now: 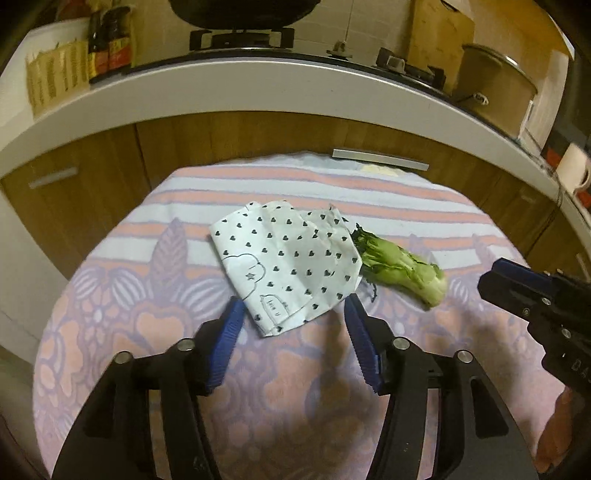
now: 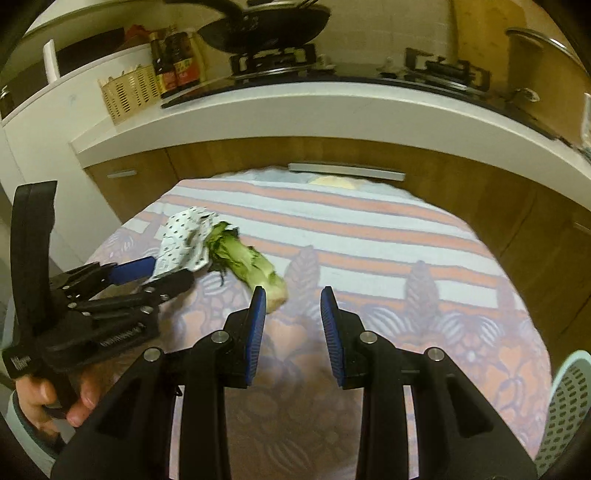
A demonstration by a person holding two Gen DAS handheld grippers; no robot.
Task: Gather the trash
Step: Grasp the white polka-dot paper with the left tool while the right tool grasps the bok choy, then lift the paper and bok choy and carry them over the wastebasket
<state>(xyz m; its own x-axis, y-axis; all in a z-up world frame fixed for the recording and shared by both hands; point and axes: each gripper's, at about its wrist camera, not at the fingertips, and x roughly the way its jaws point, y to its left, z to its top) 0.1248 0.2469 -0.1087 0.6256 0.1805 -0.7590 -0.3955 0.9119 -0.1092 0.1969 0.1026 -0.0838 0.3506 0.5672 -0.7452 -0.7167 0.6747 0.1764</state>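
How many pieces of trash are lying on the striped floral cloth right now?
2: a crumpled white heart-print paper in front of the left gripper, and a green leafy vegetable stalk touching its right edge. More may be hidden.

Leafy end of the green vegetable tucked under the heart-print paper, out of sight. Bottom of its stalk covered by a right gripper fingertip in the right wrist view. Right gripper cut off by the left wrist view's right edge, jaws unseen there. Perforated basket clipped at the lower right, only a rim showing. Black pan cropped along the top edge. Labels on the sauce bottles too small and blurred to read.
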